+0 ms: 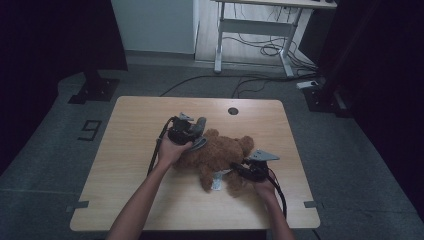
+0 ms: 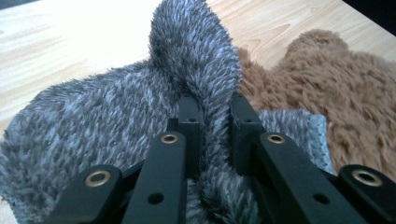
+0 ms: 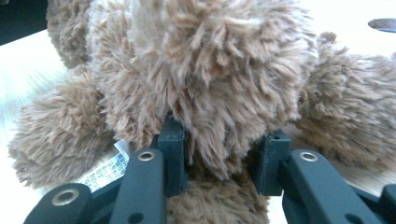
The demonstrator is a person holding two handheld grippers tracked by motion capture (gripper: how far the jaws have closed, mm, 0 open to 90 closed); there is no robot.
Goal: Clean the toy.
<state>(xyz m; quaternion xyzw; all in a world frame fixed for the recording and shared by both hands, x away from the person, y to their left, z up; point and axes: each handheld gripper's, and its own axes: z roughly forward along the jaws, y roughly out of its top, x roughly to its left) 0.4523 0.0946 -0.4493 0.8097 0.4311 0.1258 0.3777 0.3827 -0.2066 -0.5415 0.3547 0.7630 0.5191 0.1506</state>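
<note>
A shaggy golden-brown teddy bear (image 1: pixel 220 155) lies at the centre of a pale, wood-grain table (image 1: pixel 130 130), a white tag printed with dark marks (image 1: pixel 217 181) showing at its lower edge and a dark round grommet (image 1: pixel 233 111) set near the top of the frame. Against the bear's upper left sits a fuzzy garment (image 2: pixel 107 116) flecked in grey and white, its hem a lighter, blue-tinged grey at the right of the left gripper view. The left gripper (image 1: pixel 192 135) and right gripper (image 1: pixel 239 167) are black with brass-coloured rivets, each topped by a grey plate, above a dull grey floor marked with a black numeral (image 1: pixel 89 130).
</note>
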